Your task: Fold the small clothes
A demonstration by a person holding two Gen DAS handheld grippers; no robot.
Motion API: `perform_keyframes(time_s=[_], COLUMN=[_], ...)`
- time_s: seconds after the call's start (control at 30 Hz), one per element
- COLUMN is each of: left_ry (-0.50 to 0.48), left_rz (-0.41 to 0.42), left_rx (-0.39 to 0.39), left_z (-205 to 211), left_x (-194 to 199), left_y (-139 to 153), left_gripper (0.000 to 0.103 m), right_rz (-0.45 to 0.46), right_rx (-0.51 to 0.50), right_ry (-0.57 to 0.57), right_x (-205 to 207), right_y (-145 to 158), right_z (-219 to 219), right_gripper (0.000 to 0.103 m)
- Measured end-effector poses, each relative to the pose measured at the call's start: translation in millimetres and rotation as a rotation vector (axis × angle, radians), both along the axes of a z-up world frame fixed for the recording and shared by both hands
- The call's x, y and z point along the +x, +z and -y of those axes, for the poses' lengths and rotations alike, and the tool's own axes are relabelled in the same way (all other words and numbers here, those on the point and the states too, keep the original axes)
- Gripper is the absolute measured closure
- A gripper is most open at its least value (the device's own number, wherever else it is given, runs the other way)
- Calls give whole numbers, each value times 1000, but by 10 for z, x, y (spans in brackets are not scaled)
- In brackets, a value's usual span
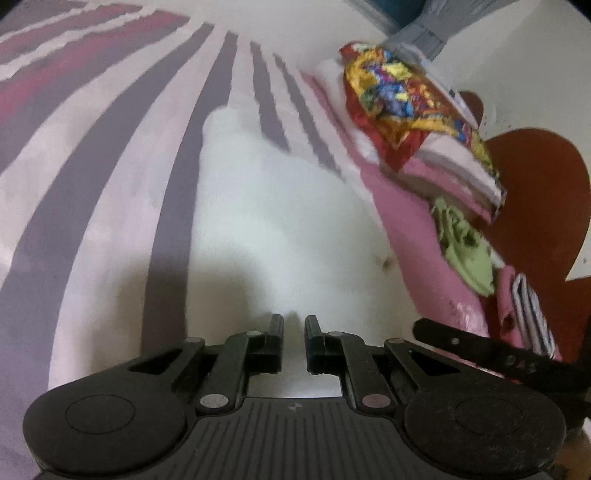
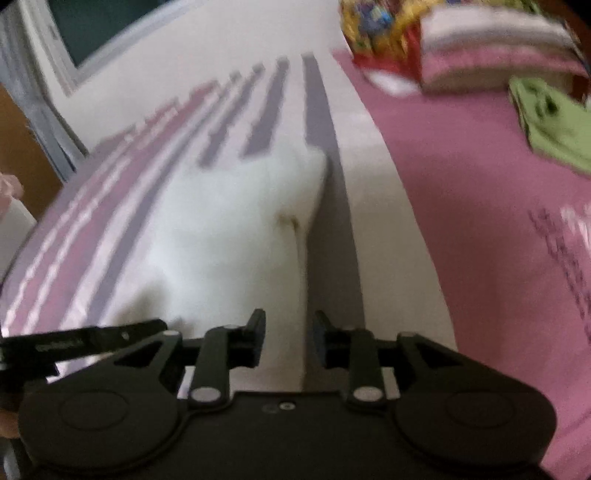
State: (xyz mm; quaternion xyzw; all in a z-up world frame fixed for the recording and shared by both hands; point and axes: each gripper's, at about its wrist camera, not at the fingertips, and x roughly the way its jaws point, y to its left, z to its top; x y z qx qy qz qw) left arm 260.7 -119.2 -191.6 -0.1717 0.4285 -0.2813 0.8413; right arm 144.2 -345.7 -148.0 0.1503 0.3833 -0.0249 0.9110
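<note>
Lying on the striped bedsheet (image 1: pixel 92 192), one white garment (image 1: pixel 280 221); left gripper (image 1: pixel 293 325) clenched, right gripper (image 2: pixel 288 325) parted, empty.

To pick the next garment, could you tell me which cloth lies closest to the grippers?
The white cloth, spread right before both; the green garment and multicoloured one lie farther off.

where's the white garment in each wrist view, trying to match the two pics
Left wrist view: the white garment fills the centre, running from above the left gripper up the striped bedsheet.
Right wrist view: the white garment lies centre-left, ahead of the right gripper.
Shared landmark: the colourful crumpled cloth at upper right, also.
</note>
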Motion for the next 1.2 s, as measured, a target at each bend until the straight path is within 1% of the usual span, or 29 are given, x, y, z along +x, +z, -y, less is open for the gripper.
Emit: perform_keyframes(time_s=[0.07, 0.1, 0.2, 0.23, 0.3, 0.4, 0.43, 0.5, 0.57, 0.6, 0.63, 0.67, 0.73, 0.83, 0.87, 0.9, 0.97, 1.03, 1.13, 1.2], left_ry=[-3, -4, 0, 6, 13, 39, 58, 74, 60, 55, 48, 42, 34, 27, 24, 20, 5, 2, -10, -12], left_rz=[21, 31, 42, 45, 39, 4, -9, -11, -18, -15, -4, 2, 15, 29, 35, 45, 52, 67, 73, 63], left_rx=[1, 4, 7, 4, 7, 23, 23, 14, 20, 23, 33, 42, 68, 109, 122, 138, 164, 187, 216, 218], left_z=[61, 91, 214, 251, 328, 443, 453, 474, 522, 534, 552, 561, 582, 621, 618, 630, 652, 651, 641, 620], left_x=[108, 163, 385, 484, 656, 934, 1027, 1132, 1179, 1182, 1180, 1171, 1159, 1124, 1109, 1080, 1007, 928, 829, 765], left_y=[91, 127, 194, 201, 182, 55, 4, -64, -137, -156, -154, -137, -80, -30, -24, -15, -6, 18, 60, 75], left_gripper=[94, 94, 94, 94, 94, 94, 94, 94, 94, 94, 94, 94, 94, 94, 94, 94, 94, 94, 94, 94], right_rz=[32, 36, 56, 67, 81, 98, 96, 81, 42, 2, -16, -9, -7, 82, 100, 82, -4, 3, 18, 42], right_rx=[-46, -47, -7, -13, -24, -48, -68, -86, -79, -108, -139, -147, -119, -93, -101, -123, -170, -161, -122, -123], right_ry=[16, 25, 27, 25, 21, 6, 2, -16, -18, -3, 16, 22, 13, 1, 4, 22, 57, 52, 19, 20], right_x=[133, 231, 513, 583, 764, 1072, 1155, 1315, 1441, 1502, 1529, 1524, 1517, 1358, 1300, 1280, 1302, 1217, 1085, 936], right_y=[70, 80, 76, 87, 100, 65, 40, -67, -205, -299, -379, -395, -334, -163, -140, -172, -326, -342, -226, -139], right_z=[-65, -57, -54, -60, -48, -25, -17, 30, 79, 71, 55, 54, 83, 90, 69, 31, -18, 1, 52, 31], right_gripper=[74, 74, 74, 74, 73, 71, 69, 67, 67, 67, 67, 67, 67, 66, 64, 63, 62, 61, 60, 58])
